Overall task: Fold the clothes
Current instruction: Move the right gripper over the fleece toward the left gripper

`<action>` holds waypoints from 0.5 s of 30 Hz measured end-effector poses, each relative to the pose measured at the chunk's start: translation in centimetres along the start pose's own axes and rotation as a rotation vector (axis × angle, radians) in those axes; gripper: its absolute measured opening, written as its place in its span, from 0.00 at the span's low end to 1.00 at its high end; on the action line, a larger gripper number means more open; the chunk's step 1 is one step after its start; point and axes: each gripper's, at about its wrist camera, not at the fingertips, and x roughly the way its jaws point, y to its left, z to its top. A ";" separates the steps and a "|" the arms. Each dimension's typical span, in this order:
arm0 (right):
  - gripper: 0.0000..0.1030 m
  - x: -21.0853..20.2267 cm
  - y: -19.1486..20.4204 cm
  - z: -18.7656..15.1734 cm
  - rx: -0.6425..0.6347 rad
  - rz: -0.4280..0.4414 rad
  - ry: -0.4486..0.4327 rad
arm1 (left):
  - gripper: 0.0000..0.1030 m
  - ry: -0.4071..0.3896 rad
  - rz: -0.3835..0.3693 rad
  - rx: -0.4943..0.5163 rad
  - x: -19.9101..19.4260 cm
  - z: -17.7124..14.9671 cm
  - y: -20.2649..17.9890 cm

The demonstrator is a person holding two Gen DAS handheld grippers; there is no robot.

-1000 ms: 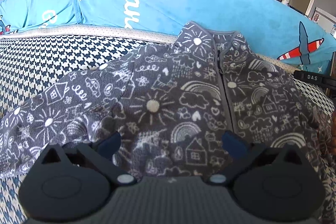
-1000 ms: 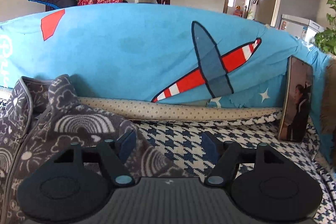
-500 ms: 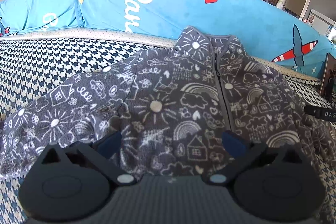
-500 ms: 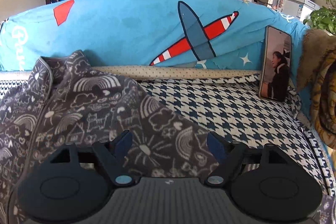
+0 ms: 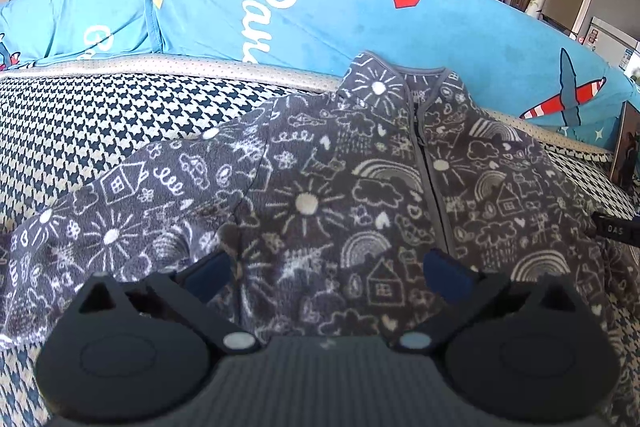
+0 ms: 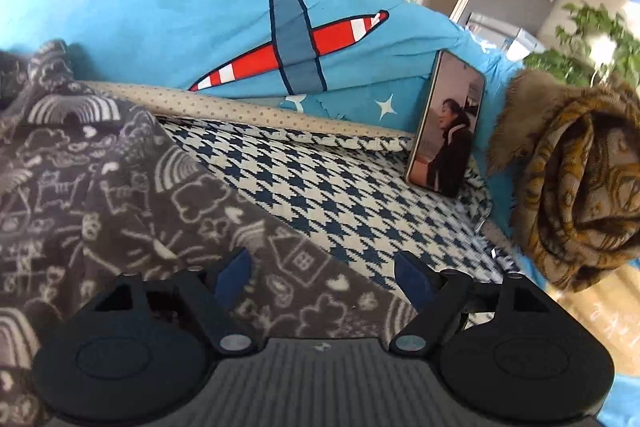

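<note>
Lying spread, zipped front up, on the houndstooth seat cover, the grey doodle-print fleece jacket shows no fold yet; the whole job remains. The left gripper hangs over its hem, jaws wide, gripping nothing. The right gripper, jaws just narrowing but apart, straddles the jacket's right edge, unclamped. A phone leans against the blue cushion.

Both tools match: the left gripper shows a ribbed grey body flanked by two rounded black housings, each with a triangular cut-out. Black linkage arms on pale silver pivot pins carry dark blue finger pads. Same build on the right gripper, a tiny white logo on its ribbing.
</note>
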 end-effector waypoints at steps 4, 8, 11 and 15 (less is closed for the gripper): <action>0.71 -3.4 -1.3 0.0 0.038 0.097 -0.052 | 1.00 -0.015 0.010 0.001 -0.4 0.1 0.6; 0.73 -6.7 -1.0 -1.3 -0.006 0.162 -0.073 | 1.00 -0.029 0.021 0.026 -0.9 -0.3 0.7; 0.73 -8.3 -0.7 -2.9 -0.022 0.224 -0.055 | 1.00 -0.025 0.024 0.042 -1.3 -1.3 0.7; 0.73 -9.6 -0.2 -5.1 -0.045 0.273 -0.006 | 1.00 0.002 0.010 0.054 -1.8 -3.2 1.0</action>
